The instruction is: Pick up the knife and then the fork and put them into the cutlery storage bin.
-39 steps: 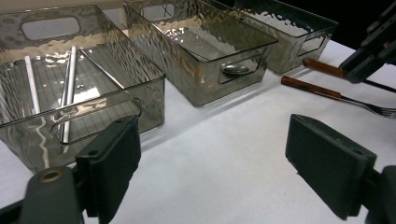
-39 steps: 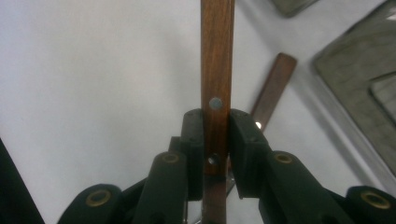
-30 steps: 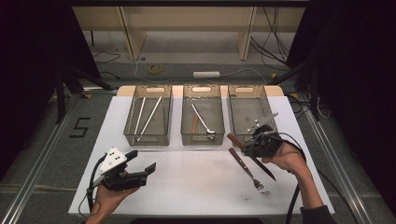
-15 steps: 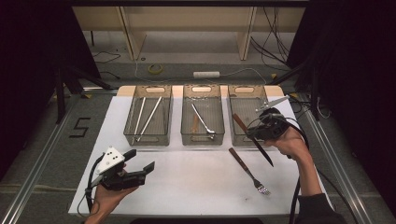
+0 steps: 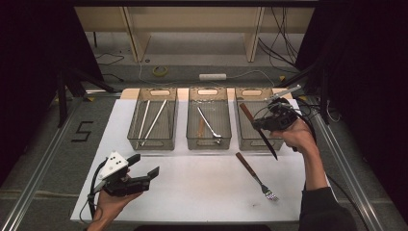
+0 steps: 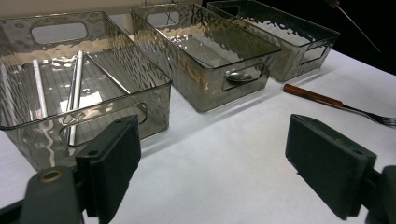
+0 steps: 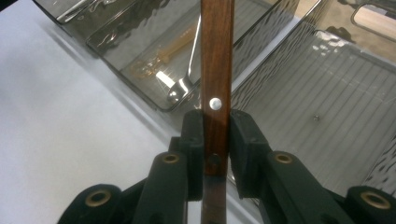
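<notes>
Right hand-held gripper (image 7: 215, 140) pinches a wooden-handled table knife (image 7: 217, 60) above the rightmost clear ribbed bin's near edge (image 5: 260, 144) — seemingly clear of it; left hand-held gripper (image 6: 212, 163) spread over bare white tabletop (image 6: 224, 154).

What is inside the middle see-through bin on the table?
In the middle bin lies a metal spoon, bowl toward the near end, beside a brownish wooden-looking piece. The rippled walls blur that piece, so what it is cannot be told.

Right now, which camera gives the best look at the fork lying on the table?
The high view: the fork lies whole on the white table, wooden handle to tines, in front of the right bin. The left gripper view catches its handle and part of the tines at the right edge.
</notes>
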Tool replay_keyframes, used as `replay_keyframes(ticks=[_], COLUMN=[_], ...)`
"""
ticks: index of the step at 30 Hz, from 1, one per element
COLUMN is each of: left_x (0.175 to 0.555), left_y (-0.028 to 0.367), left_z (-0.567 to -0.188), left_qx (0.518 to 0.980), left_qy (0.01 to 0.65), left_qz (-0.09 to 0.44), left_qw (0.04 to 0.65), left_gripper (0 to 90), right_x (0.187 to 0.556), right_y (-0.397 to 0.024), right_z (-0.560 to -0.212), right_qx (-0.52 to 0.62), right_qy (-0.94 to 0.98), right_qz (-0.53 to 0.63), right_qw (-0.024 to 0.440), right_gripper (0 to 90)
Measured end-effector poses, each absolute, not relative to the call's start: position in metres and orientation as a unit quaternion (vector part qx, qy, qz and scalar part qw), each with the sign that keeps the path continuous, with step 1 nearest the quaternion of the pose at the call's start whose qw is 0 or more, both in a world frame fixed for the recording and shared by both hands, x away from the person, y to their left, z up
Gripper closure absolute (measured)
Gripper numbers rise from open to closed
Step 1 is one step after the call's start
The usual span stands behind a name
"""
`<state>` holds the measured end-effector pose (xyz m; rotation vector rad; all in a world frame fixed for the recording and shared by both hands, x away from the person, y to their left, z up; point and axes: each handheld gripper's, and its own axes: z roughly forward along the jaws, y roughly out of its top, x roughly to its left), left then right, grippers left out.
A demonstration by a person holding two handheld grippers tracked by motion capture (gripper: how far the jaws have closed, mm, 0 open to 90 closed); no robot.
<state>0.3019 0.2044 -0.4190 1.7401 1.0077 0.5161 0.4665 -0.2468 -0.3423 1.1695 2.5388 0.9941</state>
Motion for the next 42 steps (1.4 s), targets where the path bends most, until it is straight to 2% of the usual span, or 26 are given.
replay_keyframes(ticks=[13, 25, 42], left_x=[0.302, 0.302, 0.302], left_y=[0.204, 0.203, 0.203], left_z=[-0.419, -0.419, -0.419], left_qx=[0.722, 0.723, 0.722], left_qy=[0.418, 0.416, 0.416], left_qz=[0.214, 0.213, 0.212], left_qw=[0.508, 0.509, 0.511], left_gripper=[17.7, 17.7, 17.7], right_x=[0.485, 0.51, 0.542], right_y=[-0.245, -0.245, -0.239], right_z=[-0.333, -0.317, -0.338], right_qx=[0.409, 0.437, 0.486], right_qy=[0.838, 0.814, 0.781], right_qz=[0.349, 0.364, 0.366], right_qw=[0.088, 0.12, 0.143], right_gripper=[77.4, 77.4, 77.4])
